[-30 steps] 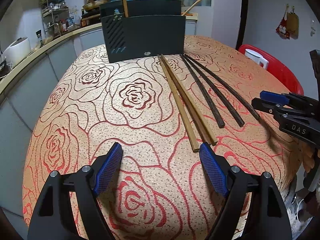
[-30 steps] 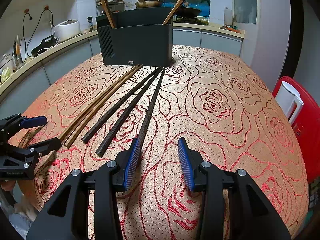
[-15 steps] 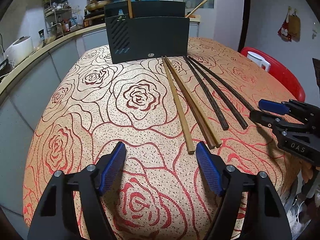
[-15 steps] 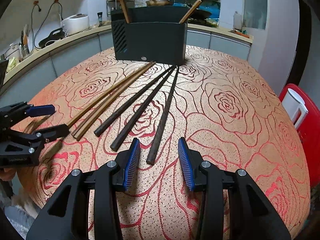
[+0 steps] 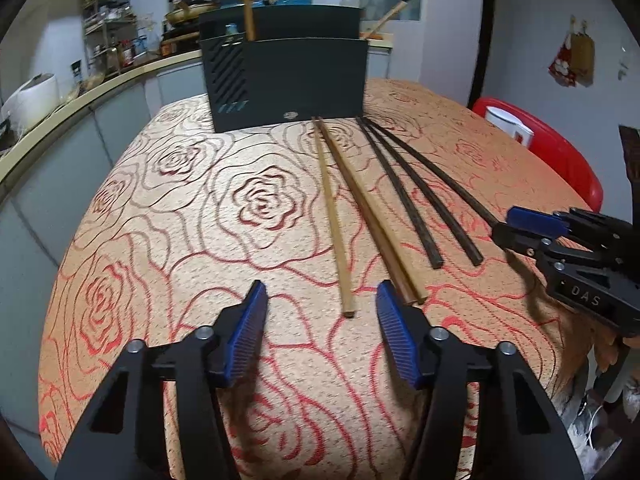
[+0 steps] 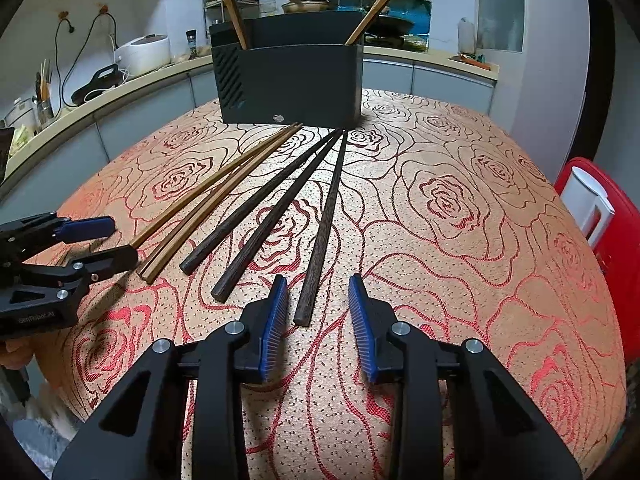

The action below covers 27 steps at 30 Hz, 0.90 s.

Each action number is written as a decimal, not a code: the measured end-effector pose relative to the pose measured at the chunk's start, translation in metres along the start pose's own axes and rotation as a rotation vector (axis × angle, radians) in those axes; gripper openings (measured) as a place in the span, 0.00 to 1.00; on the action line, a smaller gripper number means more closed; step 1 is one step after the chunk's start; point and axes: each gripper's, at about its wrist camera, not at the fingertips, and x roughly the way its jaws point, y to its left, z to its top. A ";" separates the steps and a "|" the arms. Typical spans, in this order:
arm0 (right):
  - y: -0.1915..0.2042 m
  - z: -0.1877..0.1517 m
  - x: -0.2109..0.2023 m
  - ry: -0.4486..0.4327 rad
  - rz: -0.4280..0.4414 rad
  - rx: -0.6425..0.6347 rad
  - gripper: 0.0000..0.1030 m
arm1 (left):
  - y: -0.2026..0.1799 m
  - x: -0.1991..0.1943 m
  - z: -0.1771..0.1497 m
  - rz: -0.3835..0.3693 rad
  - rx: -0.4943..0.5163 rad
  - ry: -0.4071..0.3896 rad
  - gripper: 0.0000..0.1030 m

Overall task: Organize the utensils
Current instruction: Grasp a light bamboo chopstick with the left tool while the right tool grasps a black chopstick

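A round table (image 5: 168,216) under a rose-patterned cloth fills both views. At its far edge stands a dark holder (image 5: 286,80), with one light stick upright at its left end and another leaning out at its right end.

In front of the holder six chopsticks fan out toward the near edge, far ends close to the holder's base. Three light chopsticks (image 5: 334,220) lie on the left; two of them lie pressed together, the third just beside them to the left. Three dark chopsticks (image 6: 324,224) lie on the right, apart from each other.

The left gripper (image 5: 322,300) hovers at the near end of the light chopsticks, its jaws closing, about half open; the tip of the leftmost light one lies just ahead of the gap, untouched, and nothing is held.

The right gripper (image 6: 316,292) hovers at the near end of the rightmost dark chopstick, jaws closing and fairly narrow; that stick's tip lies in the gap between the blue pads (image 6: 276,312), which do not press it.

Off the table's right side, a white jug (image 6: 590,200) sits on a red seat (image 6: 618,236).
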 end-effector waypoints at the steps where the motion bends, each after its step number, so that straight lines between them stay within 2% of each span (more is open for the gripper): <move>1: 0.000 0.000 0.000 -0.003 0.001 0.004 0.25 | -0.002 0.001 0.001 -0.004 0.009 0.002 0.45; 3: 0.001 -0.001 0.000 -0.009 0.002 0.005 0.20 | -0.006 0.003 0.004 -0.011 0.023 0.001 0.33; 9: 0.004 -0.002 0.000 -0.023 0.010 -0.007 0.13 | -0.001 0.006 0.006 -0.013 0.003 -0.005 0.07; 13: 0.003 0.000 0.001 -0.020 0.012 -0.006 0.10 | 0.004 0.005 0.007 -0.032 -0.022 -0.001 0.07; 20: -0.002 0.003 -0.001 -0.003 0.012 0.009 0.09 | 0.005 -0.008 0.010 -0.010 -0.003 -0.031 0.06; 27: -0.020 0.022 -0.033 -0.086 0.012 0.058 0.08 | 0.013 -0.046 0.026 0.036 0.014 -0.127 0.06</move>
